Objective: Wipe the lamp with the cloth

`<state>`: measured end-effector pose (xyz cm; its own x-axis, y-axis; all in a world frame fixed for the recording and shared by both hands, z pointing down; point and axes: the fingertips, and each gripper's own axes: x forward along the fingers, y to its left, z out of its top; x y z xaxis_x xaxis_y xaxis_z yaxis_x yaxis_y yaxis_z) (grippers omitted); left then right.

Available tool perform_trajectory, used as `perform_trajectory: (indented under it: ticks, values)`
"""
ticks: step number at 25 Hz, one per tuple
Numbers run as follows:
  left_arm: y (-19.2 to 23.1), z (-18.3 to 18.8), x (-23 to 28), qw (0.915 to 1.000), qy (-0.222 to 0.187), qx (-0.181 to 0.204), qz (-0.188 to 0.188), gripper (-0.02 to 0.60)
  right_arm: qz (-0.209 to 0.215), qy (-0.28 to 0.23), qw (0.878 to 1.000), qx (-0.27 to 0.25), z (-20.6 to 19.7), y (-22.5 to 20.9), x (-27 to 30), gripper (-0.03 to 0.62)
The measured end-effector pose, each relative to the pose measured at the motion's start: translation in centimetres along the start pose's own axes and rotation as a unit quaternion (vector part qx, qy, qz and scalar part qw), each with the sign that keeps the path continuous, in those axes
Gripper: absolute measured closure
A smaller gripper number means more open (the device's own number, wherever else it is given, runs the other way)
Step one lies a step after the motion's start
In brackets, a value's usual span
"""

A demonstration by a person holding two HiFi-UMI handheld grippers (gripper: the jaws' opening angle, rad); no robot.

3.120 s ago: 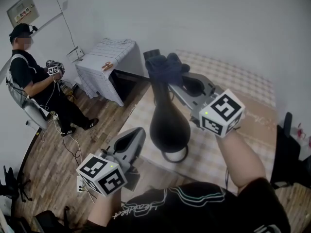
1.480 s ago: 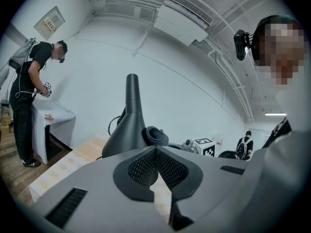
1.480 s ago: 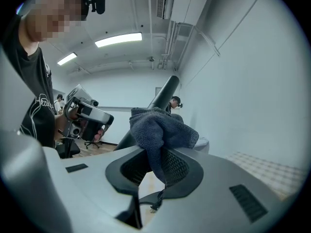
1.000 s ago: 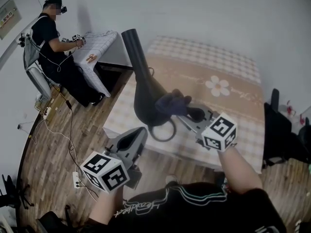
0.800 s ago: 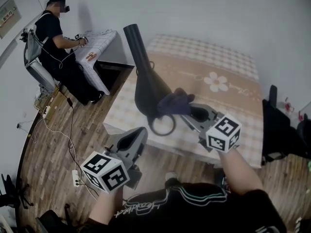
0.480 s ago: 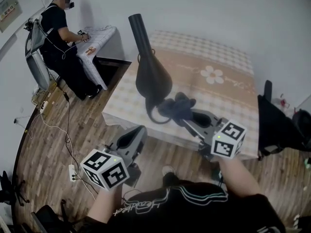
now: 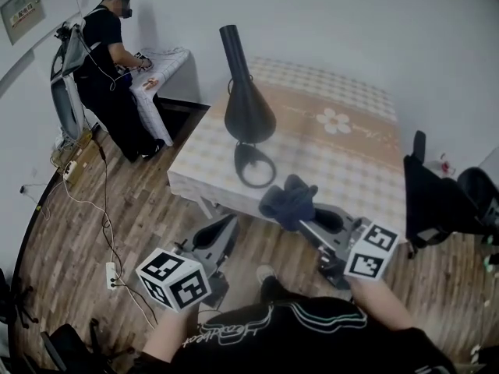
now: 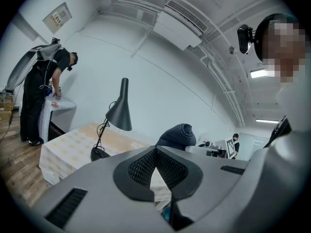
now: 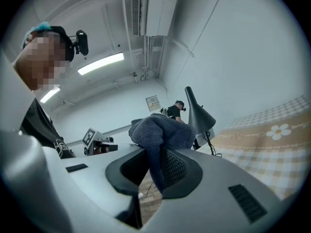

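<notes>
**Dark cloth held off the lamp, lamp standing on the checked surface**

- **Right gripper**: fingers clamped on a bunched dark blue cloth. The bulk of the cloth mounds over the fingertips and one fold hangs down between them. The cloth sits at the near edge of the surface, apart from the lamp.
- **Left gripper**: fingers brought together at the tips, with nothing between them. It is held low over the floor, short of the surface.
- **Lamp**: black, standing on its ring-shaped base near the left front part of the surface. The long conical shade has a near-upright axis, narrow end up and wide mouth facing down. A thin arm and cord run from the shade to the base.
- **Surface**: covered in a beige check cloth with a flower print, its far side close to the white wall.
- **Room**: wood-plank floor with cables trailing at the left. At far left a person in dark clothes bends over a small table draped in checked cloth.
- **Arms**: both forearms rise from the bottom edge. The right reaches forward with its gripper angled up and left toward the lamp. The left is drawn back, its gripper pointing forward.
</notes>
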<state>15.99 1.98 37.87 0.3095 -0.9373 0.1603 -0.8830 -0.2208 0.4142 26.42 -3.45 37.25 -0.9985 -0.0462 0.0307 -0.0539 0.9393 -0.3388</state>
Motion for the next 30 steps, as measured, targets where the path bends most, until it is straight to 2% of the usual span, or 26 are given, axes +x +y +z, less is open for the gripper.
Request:
perform_trajectory:
  ticks: [3, 10, 19, 30]
  values:
    - [-0.8, -0.7, -1.3, 1.0000, -0.003, -0.008, -0.003, 0.581, -0.004, -0.009, 1.000, 0.021, -0.7, 1.6, -0.7, 0.537]
    - [-2.1, -2.2, -3.1, 0.9998, -0.001, -0.019, -0.008, 0.581, -0.020, -0.007, 1.000, 0.015, -2.4, 3.6, -1.4, 0.537]
    - [-2.9, -2.4, -4.1, 0.9995, -0.014, -0.018, -0.021, 0.581, -0.016, -0.001, 1.000, 0.019, -2.9, 4.8, -1.9, 0.537]
    - [-2.7, -2.0, -5.0, 0.9997, -0.017, -0.014, -0.007, 0.581, -0.017, 0.004, 1.000, 0.013, -3.3, 5.2, -2.3, 0.537]
